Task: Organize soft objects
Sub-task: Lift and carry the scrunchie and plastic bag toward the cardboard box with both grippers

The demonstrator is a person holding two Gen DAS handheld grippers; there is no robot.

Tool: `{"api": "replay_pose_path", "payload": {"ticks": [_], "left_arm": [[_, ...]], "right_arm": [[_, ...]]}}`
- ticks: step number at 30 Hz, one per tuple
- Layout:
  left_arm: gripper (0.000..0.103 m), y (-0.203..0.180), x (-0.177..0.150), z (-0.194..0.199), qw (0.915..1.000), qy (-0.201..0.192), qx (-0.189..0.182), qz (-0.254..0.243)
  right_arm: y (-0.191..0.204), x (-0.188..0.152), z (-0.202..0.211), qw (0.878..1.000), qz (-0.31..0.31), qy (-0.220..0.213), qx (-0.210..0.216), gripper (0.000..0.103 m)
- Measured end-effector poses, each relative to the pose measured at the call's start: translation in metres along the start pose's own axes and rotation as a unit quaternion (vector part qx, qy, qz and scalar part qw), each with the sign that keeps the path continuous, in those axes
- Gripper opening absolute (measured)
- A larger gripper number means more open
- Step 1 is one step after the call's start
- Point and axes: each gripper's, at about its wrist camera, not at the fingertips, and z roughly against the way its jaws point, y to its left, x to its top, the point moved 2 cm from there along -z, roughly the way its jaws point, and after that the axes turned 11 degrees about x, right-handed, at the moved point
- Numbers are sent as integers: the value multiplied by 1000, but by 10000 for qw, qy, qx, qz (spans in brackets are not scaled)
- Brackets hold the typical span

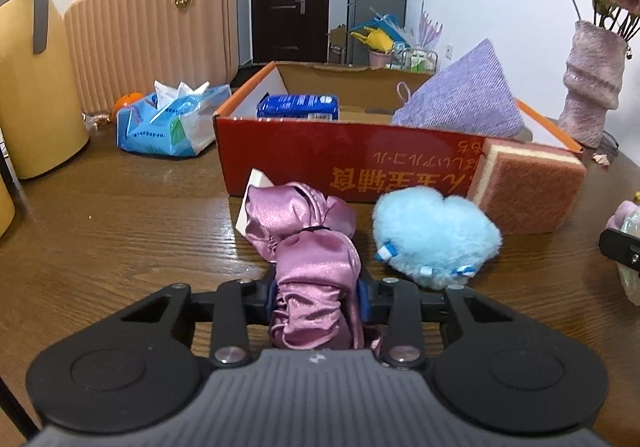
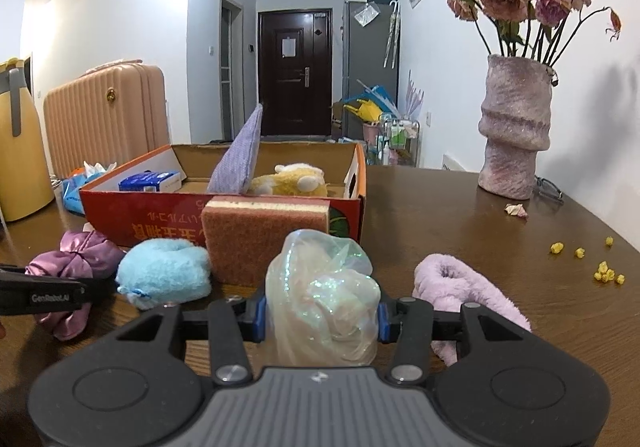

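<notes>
My left claw [image 1: 316, 303] pinches the satin scrunchie [image 1: 308, 247]; my right claw [image 2: 320, 317] holds the iridescent one [image 2: 324, 295]. Slippery satin could slide free before the box [image 1: 340, 163] at twelve o'clock.

Pink satin scrunchie [image 1: 312, 267], pale blue plush heart [image 1: 436, 235], red box [image 1: 344, 163] with orange lettering, iridescent scrunchie [image 2: 324, 299]

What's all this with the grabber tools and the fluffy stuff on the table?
A person is sorting soft things into the red cardboard box. The left gripper is shut on a pink satin scrunchie; the right gripper is shut on a shimmery sheer scrunchie. A blue plush and a sponge wait outside the box.
</notes>
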Motion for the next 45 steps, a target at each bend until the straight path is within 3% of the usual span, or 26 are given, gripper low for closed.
{"api": "replay_pose_path", "payload": {"ticks": [29,45], "left_arm": [[35,28,29,47,9922,-1127,-325,430],[35,32,56,33,9881,-1382,-229,633]], "right_arm": [[56,15,5,9973,252,-676,156,47],[71,41,-13,9940,298,-1016,275,47]]}}
